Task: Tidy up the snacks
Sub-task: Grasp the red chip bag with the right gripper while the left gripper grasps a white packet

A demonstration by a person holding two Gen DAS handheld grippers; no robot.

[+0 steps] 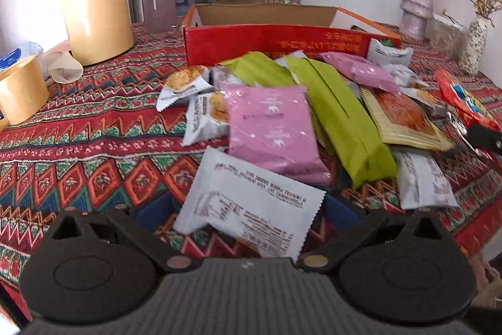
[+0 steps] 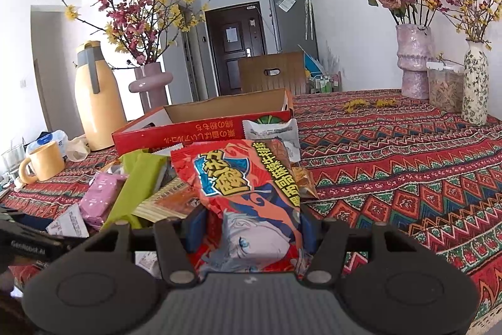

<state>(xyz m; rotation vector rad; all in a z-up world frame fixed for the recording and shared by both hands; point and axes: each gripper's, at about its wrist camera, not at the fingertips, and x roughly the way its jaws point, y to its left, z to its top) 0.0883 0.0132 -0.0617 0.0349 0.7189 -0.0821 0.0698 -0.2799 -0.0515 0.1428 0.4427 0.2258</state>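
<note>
The right hand-held gripper (image 2: 249,225) is holding a glossy red snack bag printed with a cartoon face (image 2: 248,197), its two blue-padded fingers (image 2: 197,223) closed against the bag's sides near the lower end. The bag is sitting raised at the right edge of the snack pile, with the open red cardboard box with a plain brown inside (image 2: 200,132) standing just behind it on the desk covered in a red patterned woven cloth (image 2: 392,165).

The left hand-held gripper (image 1: 248,211) is hovering with its fingers spread wide on either side of a white crinkle-edged wrapper printed with small text (image 1: 251,209); whether the pads are touching it cannot be told. Beyond it, a pink foil packet (image 1: 271,127) and a long lime-green packet (image 1: 342,121) are lying across each other in front of the box.

The step in hand is probably carrying the red bag into the box. To do it well, the person should be lifting the bag high enough to clear the box's front wall, keeping the squeeze gentle, since the puffy bag could crush or slip, and laying it flat against one side so room is left for the rest. The left hand-held gripper should be centring on the white wrapper before closing.
</note>
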